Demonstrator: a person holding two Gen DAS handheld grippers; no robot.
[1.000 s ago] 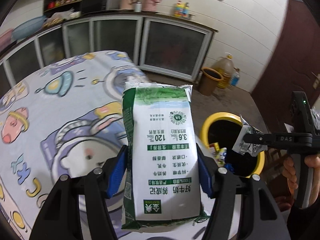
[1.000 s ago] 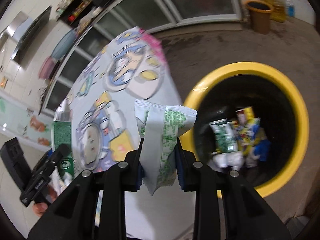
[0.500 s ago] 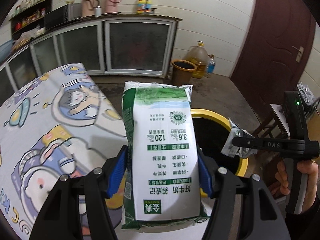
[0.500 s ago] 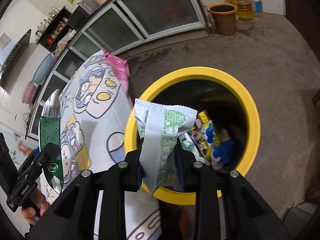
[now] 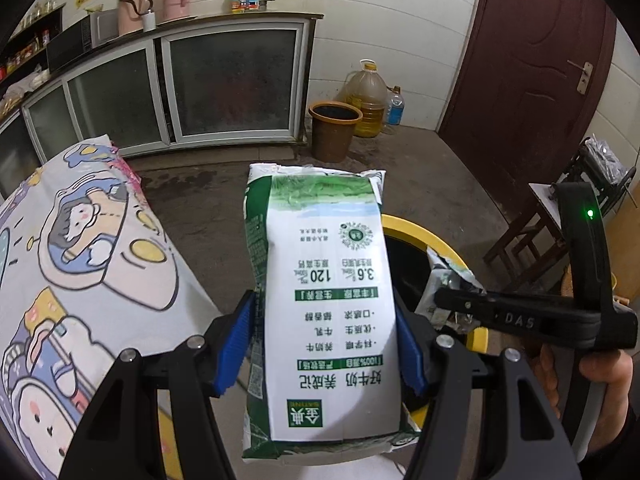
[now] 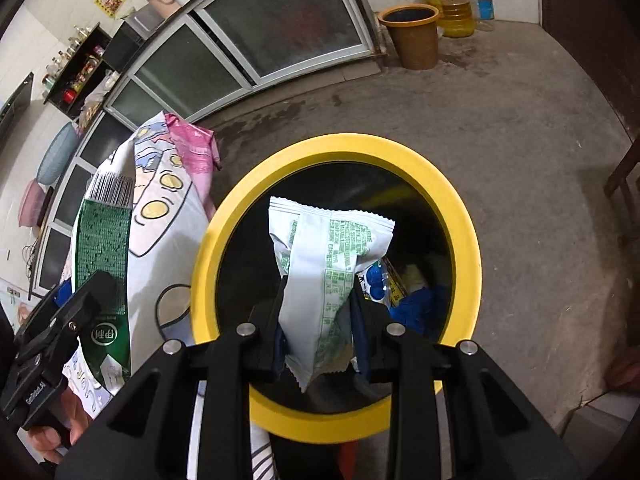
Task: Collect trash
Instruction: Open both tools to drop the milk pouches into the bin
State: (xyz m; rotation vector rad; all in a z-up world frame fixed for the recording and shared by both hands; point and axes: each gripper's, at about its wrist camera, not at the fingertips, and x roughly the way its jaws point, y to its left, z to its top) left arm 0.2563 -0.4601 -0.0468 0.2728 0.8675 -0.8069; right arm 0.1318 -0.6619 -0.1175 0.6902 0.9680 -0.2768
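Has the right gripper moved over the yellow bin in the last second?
Yes. The right gripper, shut on the snack wrapper, has moved from beside the yellow bin to above its opening.

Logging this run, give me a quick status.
Left gripper shut on milk pouch. Right gripper shut on wrapper, over yellow bin. Nothing blocking the drop.

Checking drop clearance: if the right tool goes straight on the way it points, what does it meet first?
Nothing before the yellow bin: the right tool, shut on the white snack wrapper, points into its open mouth. First contact would likely be the trash inside; depth is unclear.
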